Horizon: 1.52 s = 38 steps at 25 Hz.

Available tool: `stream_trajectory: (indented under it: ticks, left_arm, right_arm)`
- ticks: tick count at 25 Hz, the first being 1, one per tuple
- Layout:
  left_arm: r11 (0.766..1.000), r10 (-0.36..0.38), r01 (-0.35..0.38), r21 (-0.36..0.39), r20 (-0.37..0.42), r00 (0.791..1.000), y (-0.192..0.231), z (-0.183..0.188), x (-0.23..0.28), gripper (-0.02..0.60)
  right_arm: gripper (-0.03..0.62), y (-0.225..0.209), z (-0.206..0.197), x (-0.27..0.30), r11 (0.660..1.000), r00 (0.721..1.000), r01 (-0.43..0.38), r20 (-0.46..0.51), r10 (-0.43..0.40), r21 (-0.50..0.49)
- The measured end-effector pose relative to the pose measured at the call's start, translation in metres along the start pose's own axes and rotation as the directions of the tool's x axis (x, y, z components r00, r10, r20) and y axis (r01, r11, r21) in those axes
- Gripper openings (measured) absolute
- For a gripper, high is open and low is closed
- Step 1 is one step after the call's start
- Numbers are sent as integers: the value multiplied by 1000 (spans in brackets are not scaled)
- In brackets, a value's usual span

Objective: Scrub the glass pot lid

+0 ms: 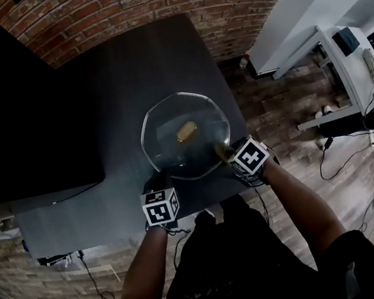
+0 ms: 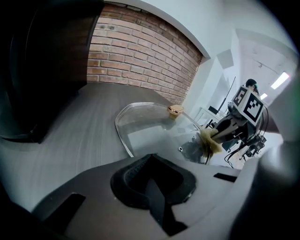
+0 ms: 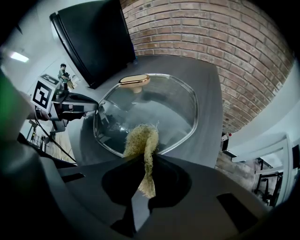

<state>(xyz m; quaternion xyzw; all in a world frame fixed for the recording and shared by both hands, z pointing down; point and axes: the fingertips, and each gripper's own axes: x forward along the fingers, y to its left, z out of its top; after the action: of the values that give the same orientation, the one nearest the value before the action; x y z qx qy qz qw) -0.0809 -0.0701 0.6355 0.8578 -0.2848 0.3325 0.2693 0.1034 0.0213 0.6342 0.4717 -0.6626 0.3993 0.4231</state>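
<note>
Right claw (image 3: 144, 165) pinches fibrous scrubber (image 3: 139, 140) on glass pot lid (image 3: 157, 105) rim; left claw (image 2: 152, 182) closed, empty, possibly touching lid edge. Lid sits on counter (image 1: 96, 89).

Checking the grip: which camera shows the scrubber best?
The right gripper view: the scrubber sits large and central, pinched in the shut right gripper. The left gripper view shows it small, from the side; the head view shows only a speck.
</note>
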Motion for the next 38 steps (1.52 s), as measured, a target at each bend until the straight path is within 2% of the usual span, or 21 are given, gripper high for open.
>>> stream_trajectory:
  ticks: [5,15,24,28,34,38]
  left_arm:
    - [1000,-24,24,13,0,1000,0,-1,-1,32]
    - [999,-42,41,15,9,999,-4,0,-2,32]
    - [999,-39,39,14,14,999,2,0,-1,32]
    - [999,-50,50,13,21,999,0,1,-2,32]
    - [998,-60,60,7,18,998,-2,2,-2,32]
    - [998,-65,64,10,19,998,0,3,-2,32]
  right_arm:
    - [48,51,0,8,995,996,-88,32,86,51]
    - [48,124,29,29,985,985,-171,35,171,2]
    - [48,134,40,35,986,986,-165,8,165,-1]
    - [48,158,46,39,976,976,-217,1,217,-3]
    - [48,166,57,49,979,979,-201,-34,200,-26]
    - [48,166,63,49,978,978,-210,7,210,-11]
